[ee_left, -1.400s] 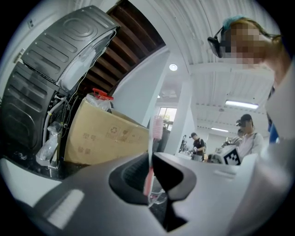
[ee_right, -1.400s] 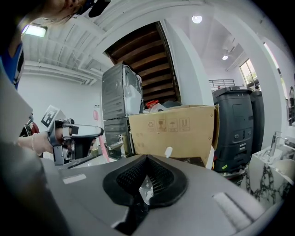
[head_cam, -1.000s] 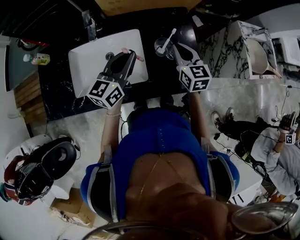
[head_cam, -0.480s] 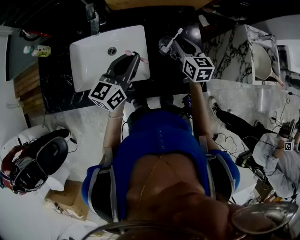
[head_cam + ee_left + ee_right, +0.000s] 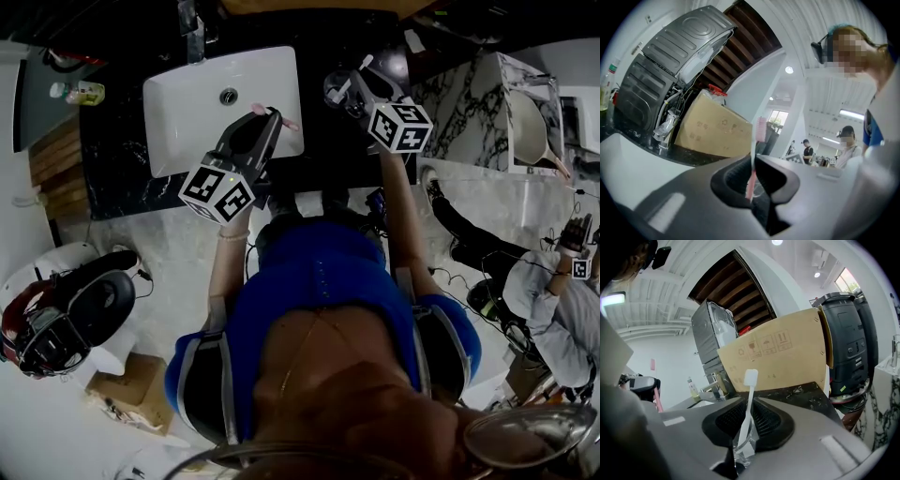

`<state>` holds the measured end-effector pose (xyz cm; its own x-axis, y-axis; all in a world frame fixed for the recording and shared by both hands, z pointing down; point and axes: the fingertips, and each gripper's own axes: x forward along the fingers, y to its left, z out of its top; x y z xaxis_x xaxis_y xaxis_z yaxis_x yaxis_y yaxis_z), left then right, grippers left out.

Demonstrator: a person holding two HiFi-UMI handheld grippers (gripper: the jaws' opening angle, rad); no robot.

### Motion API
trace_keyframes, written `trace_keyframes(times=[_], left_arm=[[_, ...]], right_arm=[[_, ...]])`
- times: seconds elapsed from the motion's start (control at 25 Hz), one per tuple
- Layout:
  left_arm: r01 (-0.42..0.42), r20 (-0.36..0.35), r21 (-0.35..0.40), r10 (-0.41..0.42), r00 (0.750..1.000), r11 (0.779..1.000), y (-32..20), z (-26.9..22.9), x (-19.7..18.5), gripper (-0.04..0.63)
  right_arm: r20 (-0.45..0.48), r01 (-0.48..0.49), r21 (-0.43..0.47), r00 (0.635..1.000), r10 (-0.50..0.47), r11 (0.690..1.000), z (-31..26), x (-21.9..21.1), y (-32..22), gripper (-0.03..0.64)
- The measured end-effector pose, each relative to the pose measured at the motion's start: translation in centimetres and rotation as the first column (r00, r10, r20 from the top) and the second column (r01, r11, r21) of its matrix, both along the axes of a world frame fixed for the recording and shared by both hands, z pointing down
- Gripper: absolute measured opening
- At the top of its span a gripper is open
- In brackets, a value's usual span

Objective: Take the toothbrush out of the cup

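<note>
The black stone counter [image 5: 112, 187] carries a white basin [image 5: 187, 103] at about 11 o'clock from the person. Over the basin's near right corner, the left gripper [image 5: 267, 114] is clamped on a pink toothbrush [image 5: 277, 116], bristles up.

At 1 o'clock the right gripper [image 5: 352, 89] is closing on the clear glass cup [image 5: 336, 91]. The white toothbrush [image 5: 356, 73] stands in the cup, its head leaning toward 1 o'clock. In the right gripper view its stem [image 5: 750, 380] rises between the jaws with the glass rim [image 5: 743, 446] lower in the gap. Whether the pads press yet is unclear.

If the jaws pinch glass along with the stem, lifting will likely drag or tip the cup. A grip high on the thin stem could let the brush swivel.

The counter looks hard and glossy, so a nudged cup would slide. Behind it stand a cardboard box [image 5: 787, 352] and a grey appliance [image 5: 670, 56], and marble flooring lies at 3 o'clock.
</note>
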<state>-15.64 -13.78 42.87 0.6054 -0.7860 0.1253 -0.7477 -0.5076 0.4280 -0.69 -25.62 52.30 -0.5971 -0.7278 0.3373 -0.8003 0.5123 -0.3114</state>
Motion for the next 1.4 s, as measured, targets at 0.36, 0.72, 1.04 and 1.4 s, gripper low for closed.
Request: trace_keyframes(times=[0.36, 0.72, 1.04, 1.4], left_arm=[[-0.025, -0.012, 0.014, 0.025, 1.000, 1.000, -0.1, -0.6, 0.5, 0.026], [-0.077, 0.001, 0.036, 0.077, 0.997, 0.996, -0.4, -1.4, 1.8, 0.026], [-0.129, 0.031, 0.063, 0.127, 0.991, 0.990, -0.7, -2.5, 3.3, 0.026], [-0.173, 0.053, 0.080, 0.169, 0.984, 0.982, -1.2, -3.7, 4.2, 0.026]], right_arm=[[0.037, 0.009, 0.027, 0.999, -0.010, 1.000, -1.1, -0.2, 0.5, 0.014], [0.030, 0.052, 0.125, 0.998, -0.057, 0.991, -4.3, -0.3, 2.0, 0.014], [0.019, 0.077, 0.236, 0.996, -0.084, 0.969, -9.6, 0.6, 3.8, 0.014], [0.055, 0.092, 0.299, 0.992, -0.113, 0.950, -13.6, 1.6, 6.5, 0.013]])
